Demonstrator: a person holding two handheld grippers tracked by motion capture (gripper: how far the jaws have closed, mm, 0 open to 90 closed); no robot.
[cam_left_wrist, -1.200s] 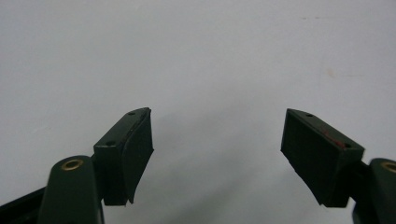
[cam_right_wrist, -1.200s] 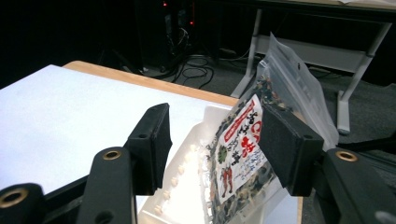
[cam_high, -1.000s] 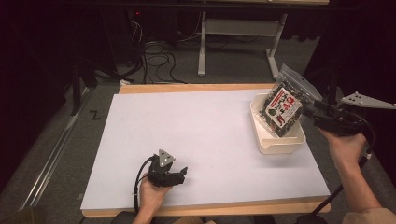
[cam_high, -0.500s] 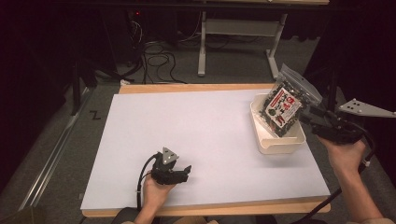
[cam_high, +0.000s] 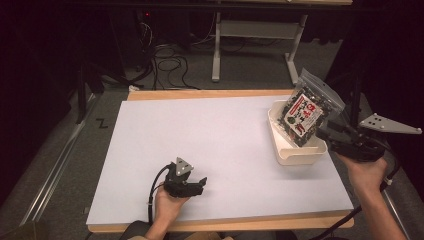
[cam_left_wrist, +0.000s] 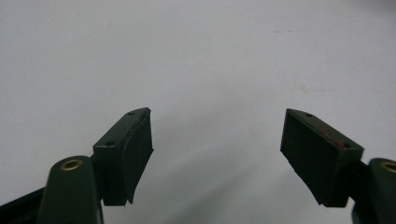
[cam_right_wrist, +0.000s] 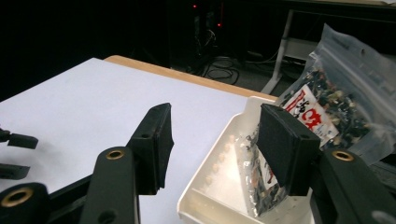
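Hiding its lower part inside one white bin at the right of the high view: one clear snack bag, standing on end. Leaning up and toward the upper right with its long axis, sealed top sticking out above the rim. Showing red-and-white label print too small to read. Getting cut off at the right edge in the right gripper view, with a jaw covering part of it. Hovering just right of the bin, right gripper, jaws spread and having just been opening, apparently touching nothing. Resting at lower left over the white table, left gripper, jaws spread wide, pinching nothing.
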